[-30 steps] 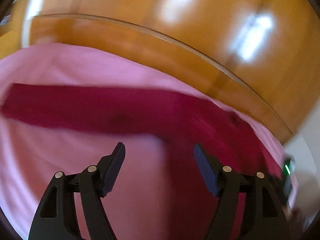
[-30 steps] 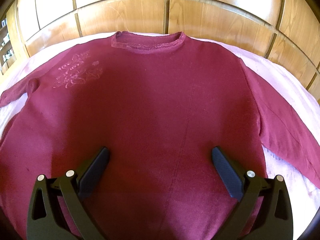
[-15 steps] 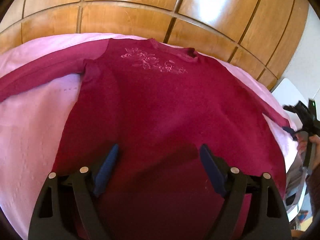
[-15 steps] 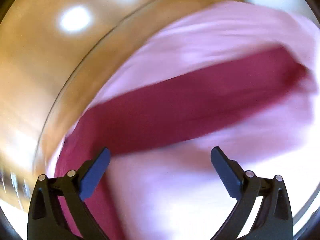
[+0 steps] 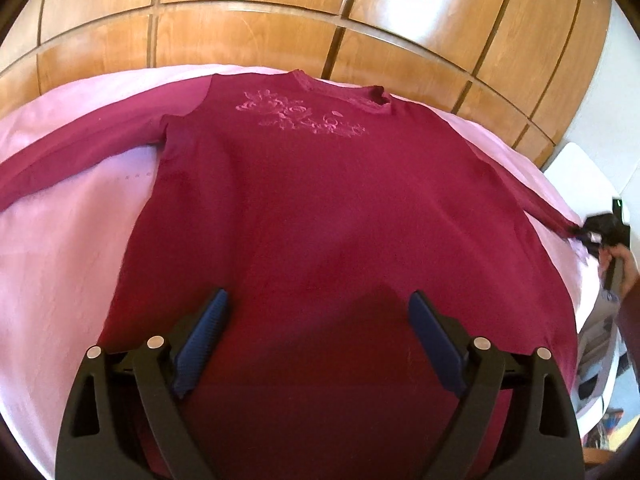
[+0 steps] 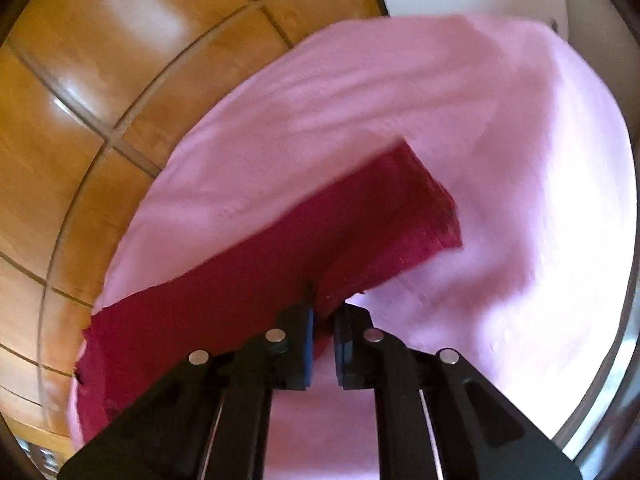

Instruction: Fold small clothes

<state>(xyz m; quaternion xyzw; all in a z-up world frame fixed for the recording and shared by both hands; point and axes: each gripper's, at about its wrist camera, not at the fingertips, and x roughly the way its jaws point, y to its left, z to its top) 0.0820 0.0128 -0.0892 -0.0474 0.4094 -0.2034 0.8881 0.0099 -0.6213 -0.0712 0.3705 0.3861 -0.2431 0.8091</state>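
A dark red sweater [image 5: 320, 208] lies flat, front up, on a pink sheet [image 5: 64, 240], with its neckline towards a wooden panelled wall [image 5: 280, 12] and pale pink flower embroidery [image 5: 300, 116] below the neck. One sleeve stretches out to the left across the sheet. The left gripper [image 5: 318, 336] hovers over the lower body of the sweater; its jaws have just been opening and stand wide apart, with cloth below them but nothing pinched. The other sleeve [image 6: 280, 248] runs out to the right, and the right gripper [image 6: 322, 332] grips it near the cuff: its jaws have just been closing and are now clamped on a fold of the red fabric, the cuff end lying just past the fingertips on the sheet. In the left view, the right gripper appears at the far right edge with a hand [image 5: 624, 268] behind it.
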